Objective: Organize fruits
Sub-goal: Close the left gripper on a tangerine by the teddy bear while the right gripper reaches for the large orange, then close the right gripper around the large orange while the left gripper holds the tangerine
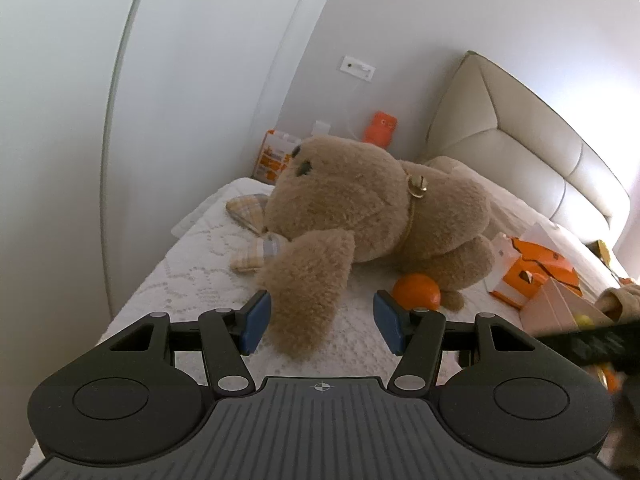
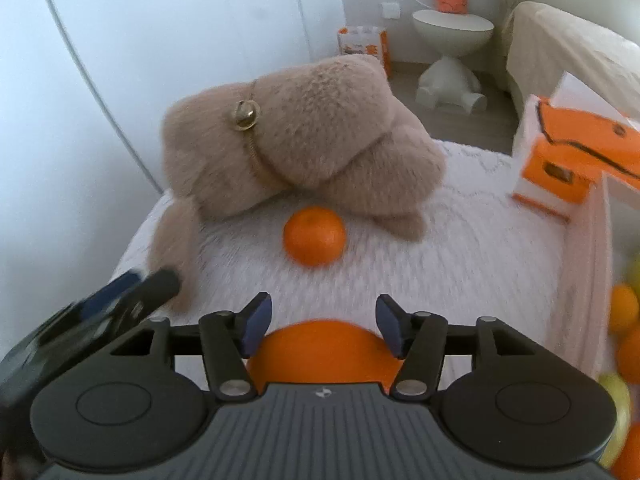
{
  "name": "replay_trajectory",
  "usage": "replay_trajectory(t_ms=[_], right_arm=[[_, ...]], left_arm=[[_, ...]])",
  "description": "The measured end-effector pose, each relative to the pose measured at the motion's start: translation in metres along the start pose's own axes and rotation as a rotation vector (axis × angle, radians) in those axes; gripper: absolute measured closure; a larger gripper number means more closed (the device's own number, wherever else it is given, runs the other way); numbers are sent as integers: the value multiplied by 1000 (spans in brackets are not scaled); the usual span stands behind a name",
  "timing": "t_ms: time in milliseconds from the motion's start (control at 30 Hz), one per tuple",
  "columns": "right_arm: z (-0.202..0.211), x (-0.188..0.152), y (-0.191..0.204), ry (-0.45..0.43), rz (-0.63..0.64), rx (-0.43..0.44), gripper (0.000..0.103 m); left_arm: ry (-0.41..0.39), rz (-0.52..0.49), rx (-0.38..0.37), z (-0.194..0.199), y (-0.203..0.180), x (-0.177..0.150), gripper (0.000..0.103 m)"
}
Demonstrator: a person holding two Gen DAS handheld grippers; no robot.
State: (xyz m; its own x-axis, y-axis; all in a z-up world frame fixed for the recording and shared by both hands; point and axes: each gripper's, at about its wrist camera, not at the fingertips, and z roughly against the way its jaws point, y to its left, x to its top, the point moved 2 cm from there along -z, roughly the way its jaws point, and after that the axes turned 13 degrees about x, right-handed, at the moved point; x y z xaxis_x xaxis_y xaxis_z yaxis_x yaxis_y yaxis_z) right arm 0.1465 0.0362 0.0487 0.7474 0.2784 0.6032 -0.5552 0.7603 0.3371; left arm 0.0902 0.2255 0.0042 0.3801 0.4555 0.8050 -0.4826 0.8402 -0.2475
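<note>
From the right wrist view, left to right: the left gripper (image 2: 120, 292), blurred at 8 o'clock beside the plush toy's (image 2: 296, 136) limb; a free orange (image 2: 315, 236) on the white bedspread (image 2: 460, 264) at centre, touching the toy at its 12 o'clock; a box of fruit (image 2: 624, 312) at 3 o'clock. The right gripper (image 2: 320, 328) at 6 o'clock has a second orange (image 2: 320, 352) between its fingers, which flank it; pad contact cannot be told. From the left wrist view, the left fingers stand apart, the toy's limb between them without visible pressure.
</note>
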Motion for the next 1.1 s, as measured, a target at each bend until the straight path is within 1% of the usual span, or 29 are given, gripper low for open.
replay_trajectory(t_ms=[200, 267, 333, 400, 467, 500, 567, 667, 800, 867, 1000, 1100], right_arm=[[35, -37, 6, -81, 59, 23, 40], [38, -42, 5, -96, 52, 38, 34], [41, -51, 2, -116, 42, 60, 29], [39, -60, -2, -123, 17, 94, 26], [39, -69, -6, -130, -7, 133, 24], [40, -73, -6, -134, -13, 149, 24], [37, -79, -8, -134, -28, 184, 24], [33, -88, -11, -138, -50, 222, 24], [39, -98, -13, -166, -35, 241, 24], [44, -103, -16, -179, -36, 259, 24], [48, -110, -27, -191, -60, 318, 24], [49, -112, -30, -194, -72, 348, 25]], left_arm=[[-19, -52, -30, 0, -11, -5, 41], [-8, -75, -45, -1, -16, -7, 41], [-1, -106, -75, 0, -25, -5, 41], [-4, -171, -121, 5, -41, -1, 42], [-16, -266, -131, 9, -62, 2, 42], [-8, -318, -125, 6, -73, 3, 42], [21, -385, -103, -4, -93, 4, 42], [73, -436, -53, -29, -111, 7, 43], [126, -452, 15, -61, -121, 6, 47], [142, -454, 37, -72, -122, 3, 55], [112, -449, 45, -76, -125, 0, 55], [103, -437, 37, -68, -120, -4, 56]])
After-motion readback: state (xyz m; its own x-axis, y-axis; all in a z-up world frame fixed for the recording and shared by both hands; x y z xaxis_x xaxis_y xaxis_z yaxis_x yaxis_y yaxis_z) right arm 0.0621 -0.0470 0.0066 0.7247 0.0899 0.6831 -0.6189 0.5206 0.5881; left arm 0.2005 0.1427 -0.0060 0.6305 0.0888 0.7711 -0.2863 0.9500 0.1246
